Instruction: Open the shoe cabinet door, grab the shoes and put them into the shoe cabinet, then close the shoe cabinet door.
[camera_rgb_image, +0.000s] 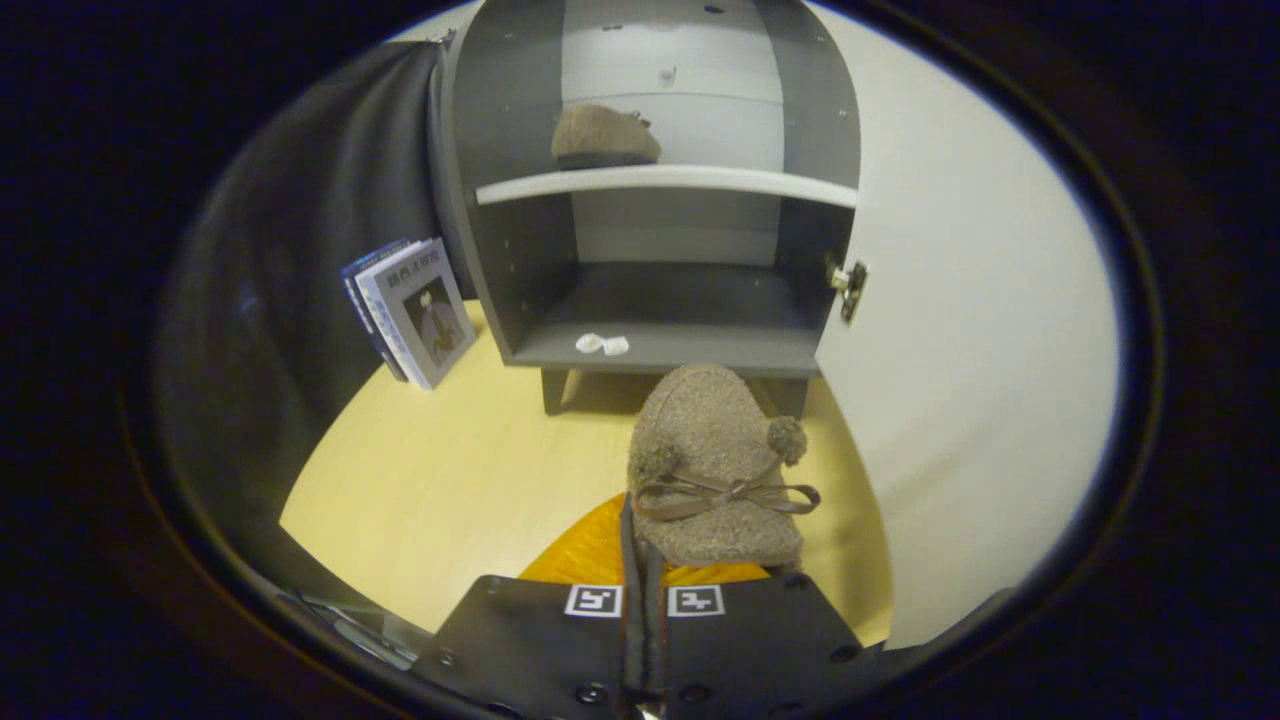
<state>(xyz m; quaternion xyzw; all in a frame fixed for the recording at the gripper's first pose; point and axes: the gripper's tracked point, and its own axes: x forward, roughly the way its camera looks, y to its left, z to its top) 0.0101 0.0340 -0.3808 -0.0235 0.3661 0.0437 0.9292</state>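
Observation:
My gripper (641, 530) is shut on the rim of a brown fuzzy shoe (712, 440) with a ribbon bow and two pom-poms. The shoe hangs just ahead of the fingers, its toe pointing at the grey shoe cabinet (520, 250). The cabinet stands open, and its white door (960, 330) is swung wide to the right, hinge showing at the inner edge. A second matching shoe (604, 137) rests on the upper shelf (700, 180). The lower shelf (700, 345) lies straight beyond the held shoe and carries two small white bits (601, 344) near its front edge.
Several books (415, 310) lean against the black cloth wall left of the cabinet. An orange mat (590, 550) lies on the pale wooden floor (450, 470) under the held shoe. The cabinet stands on short legs (552, 390).

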